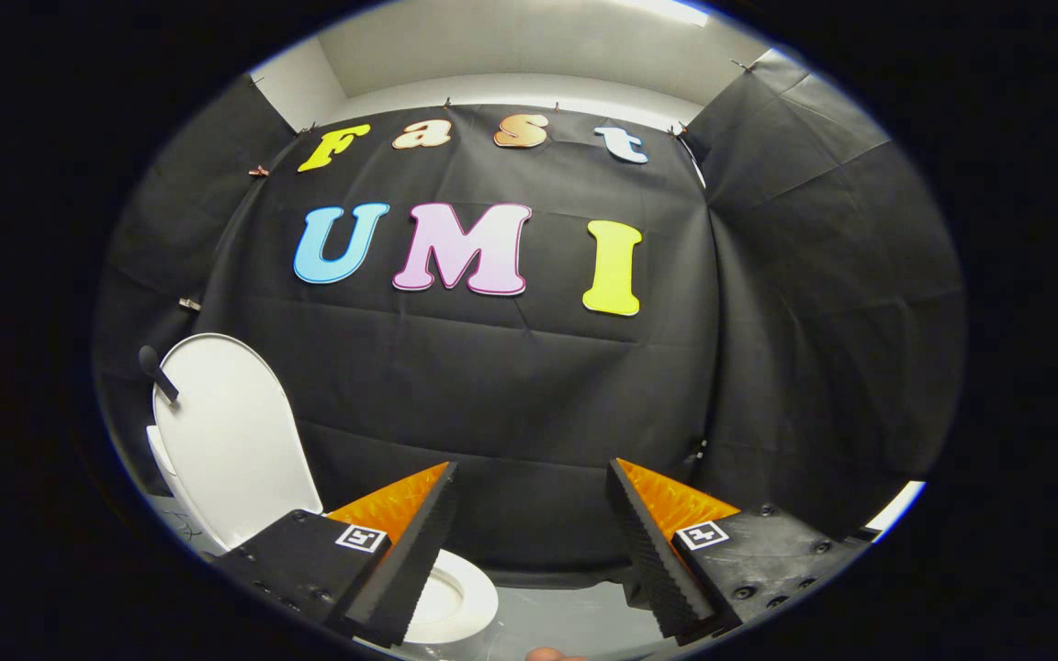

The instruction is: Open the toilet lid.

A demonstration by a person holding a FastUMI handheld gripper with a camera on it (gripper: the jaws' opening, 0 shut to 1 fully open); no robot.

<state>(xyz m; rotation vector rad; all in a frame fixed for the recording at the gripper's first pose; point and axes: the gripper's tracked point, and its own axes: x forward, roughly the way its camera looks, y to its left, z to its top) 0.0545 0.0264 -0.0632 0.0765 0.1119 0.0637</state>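
A white toilet stands low to the left of my fingers. Its lid point(230, 431) is raised upright, leaning back toward the black cloth wall. The white seat ring point(455, 601) lies flat, showing just right of my left finger. My gripper point(529, 528) is open, its two fingers spread wide with nothing between them, pointing at the cloth wall to the right of the toilet. The left finger point(400, 560) covers part of the seat and bowl.
Black cloth walls close the booth ahead and on both sides. A dark knob-like handle point(157, 372) sticks out beside the lid's upper left edge. Pale grey floor point(575, 615) shows below between the fingers. A fingertip point(555, 655) of a person's hand peeks in at the bottom.
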